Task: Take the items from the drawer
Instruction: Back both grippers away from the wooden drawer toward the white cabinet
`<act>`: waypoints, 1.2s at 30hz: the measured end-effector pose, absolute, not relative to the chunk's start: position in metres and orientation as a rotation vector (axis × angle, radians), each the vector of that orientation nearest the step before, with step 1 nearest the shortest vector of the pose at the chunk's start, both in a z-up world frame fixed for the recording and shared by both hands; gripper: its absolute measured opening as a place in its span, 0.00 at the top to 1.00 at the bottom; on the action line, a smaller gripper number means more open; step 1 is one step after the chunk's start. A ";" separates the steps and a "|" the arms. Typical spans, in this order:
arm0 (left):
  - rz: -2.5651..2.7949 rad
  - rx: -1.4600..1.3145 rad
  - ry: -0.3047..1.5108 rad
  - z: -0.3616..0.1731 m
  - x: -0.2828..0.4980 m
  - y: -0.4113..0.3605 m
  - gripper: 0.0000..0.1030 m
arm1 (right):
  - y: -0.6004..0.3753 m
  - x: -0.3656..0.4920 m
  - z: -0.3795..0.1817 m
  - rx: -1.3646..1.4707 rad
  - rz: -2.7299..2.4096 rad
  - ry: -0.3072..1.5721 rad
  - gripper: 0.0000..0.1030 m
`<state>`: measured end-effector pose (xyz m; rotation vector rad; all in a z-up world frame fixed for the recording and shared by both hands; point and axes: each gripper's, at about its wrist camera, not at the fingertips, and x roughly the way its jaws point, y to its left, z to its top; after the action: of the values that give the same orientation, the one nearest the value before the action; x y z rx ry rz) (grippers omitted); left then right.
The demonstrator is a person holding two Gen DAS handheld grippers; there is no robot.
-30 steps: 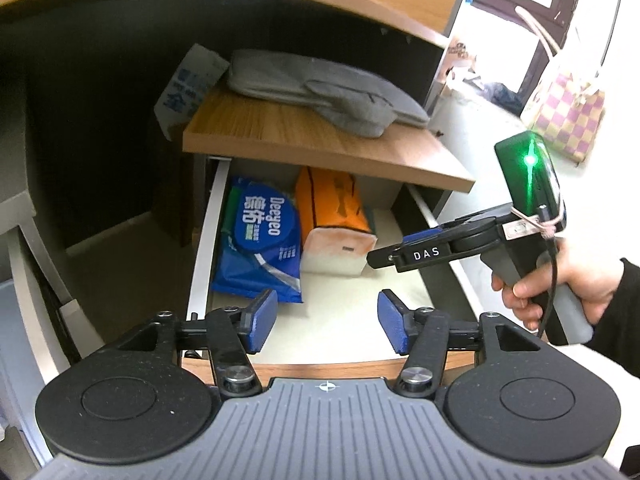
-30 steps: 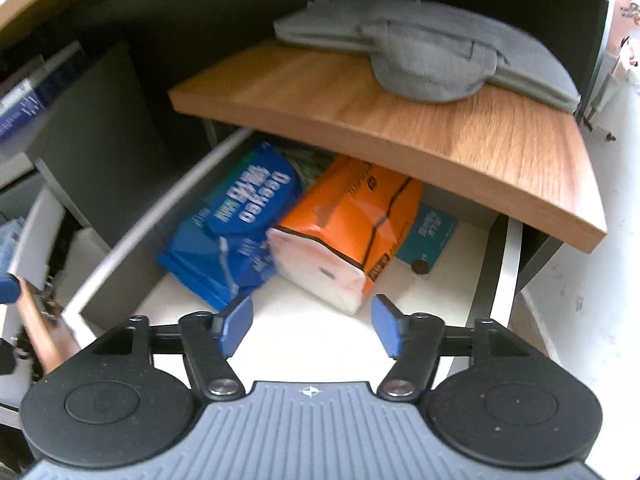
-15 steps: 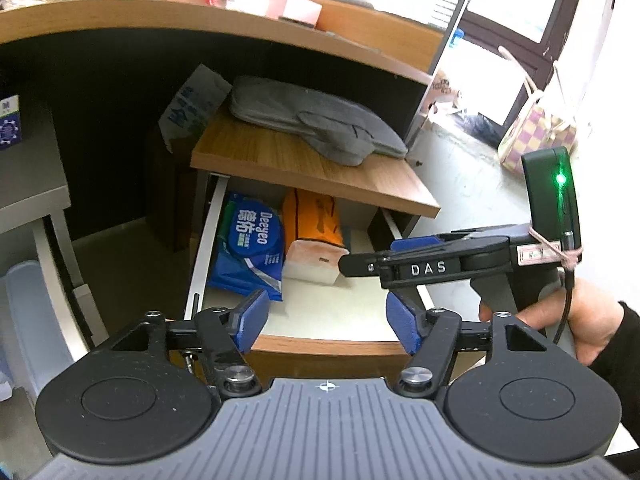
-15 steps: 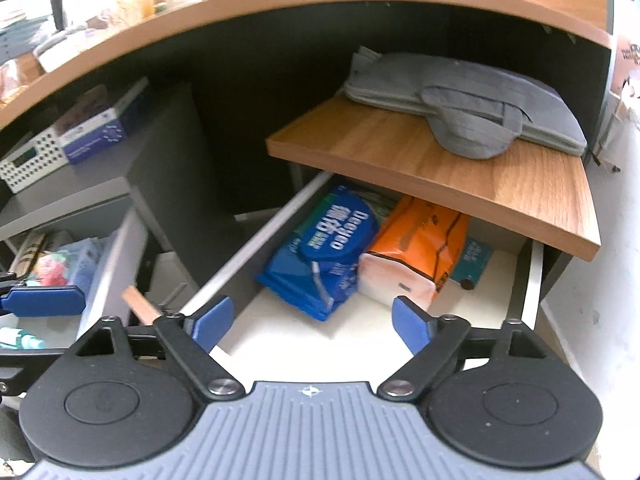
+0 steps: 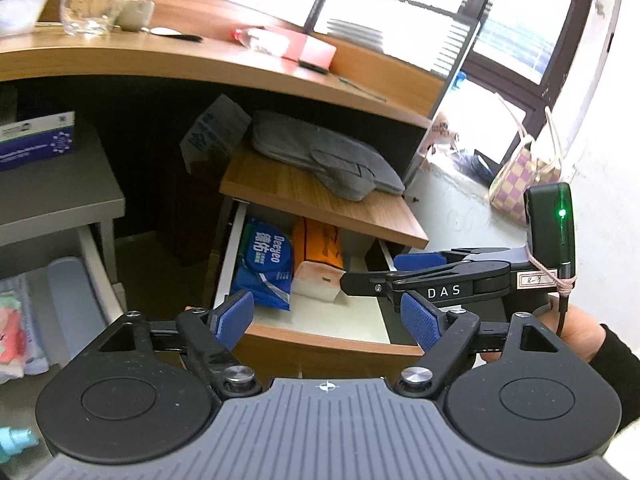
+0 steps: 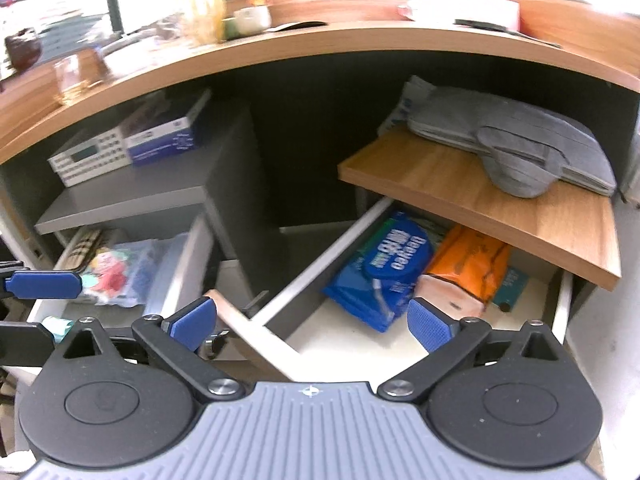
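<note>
An open white drawer (image 5: 320, 320) (image 6: 344, 344) under a wooden shelf holds a blue wipes pack (image 5: 266, 262) (image 6: 380, 276), an orange tissue pack (image 5: 318, 258) (image 6: 464, 276) and a small teal item (image 6: 512, 284). My left gripper (image 5: 328, 316) is open and empty, back from the drawer front. My right gripper (image 6: 312, 320) is open and empty, above the drawer's front left corner. It also shows from the side in the left wrist view (image 5: 400, 276), over the drawer's right side.
A grey bag (image 5: 332, 156) (image 6: 516, 152) lies on the wooden shelf (image 6: 480, 196). A second open drawer (image 6: 120, 276) with mixed items stands at the left. A desk top (image 5: 200, 64) with cups and boxes runs above. A checked bag (image 5: 524, 176) stands at the right.
Both grippers have pulled back and up from the drawer, so the desk top and left cabinet come into view. Both stay open and empty. The drawer items have not moved.
</note>
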<state>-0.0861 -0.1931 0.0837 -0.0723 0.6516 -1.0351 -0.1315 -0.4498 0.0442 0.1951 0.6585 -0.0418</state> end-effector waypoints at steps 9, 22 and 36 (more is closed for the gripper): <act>-0.991 -0.126 0.698 0.071 -0.097 -0.156 0.19 | -0.411 -0.123 0.040 0.150 0.090 0.680 0.01; -1.026 -0.221 0.664 0.073 -0.111 -0.130 0.19 | -0.375 -0.114 0.017 0.073 0.255 0.731 0.01; -1.009 -0.349 0.591 0.099 -0.118 -0.107 0.19 | -0.311 -0.101 -0.013 -0.051 0.532 0.723 0.07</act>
<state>-0.1184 -0.1068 0.0989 -0.3494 0.5913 -1.0092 -0.1015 -0.3109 -0.0126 -0.0511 0.7227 0.5318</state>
